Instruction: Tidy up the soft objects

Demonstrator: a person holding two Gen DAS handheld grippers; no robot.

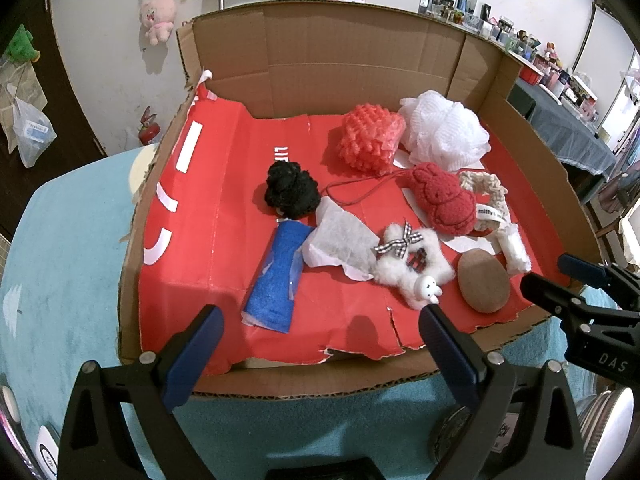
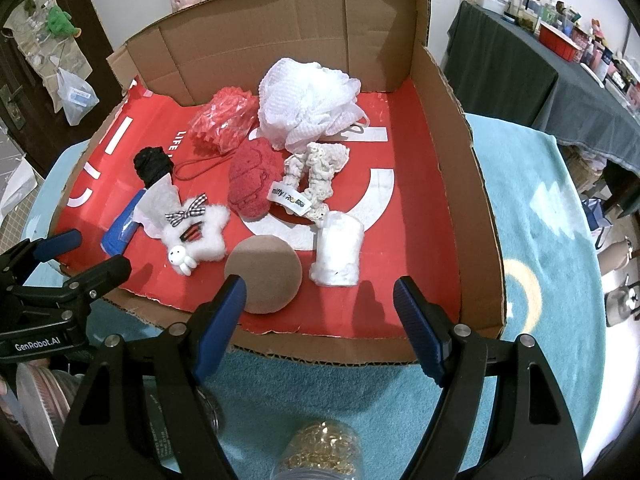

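Left wrist view: left gripper point(image 1: 320, 332) fingers spread wide, nothing between them, poised over the near edge of the cardboard tray point(image 1: 344, 52) on the desk. On the tray's red liner: black yarn ball point(image 1: 291, 189) mid-left, blue sponge point(image 1: 276, 276) near it, red rabbit plush point(image 1: 442, 196) centre-right, white mesh pouf point(image 1: 442, 130) far right.

Right wrist view: right gripper point(image 2: 320, 300) fingers also wide apart, empty. Brown round pad point(image 2: 266, 274) lies just beyond its left finger; white fluffy roll point(image 2: 338, 250) beside the pad; star plush point(image 2: 196, 232) to the left.
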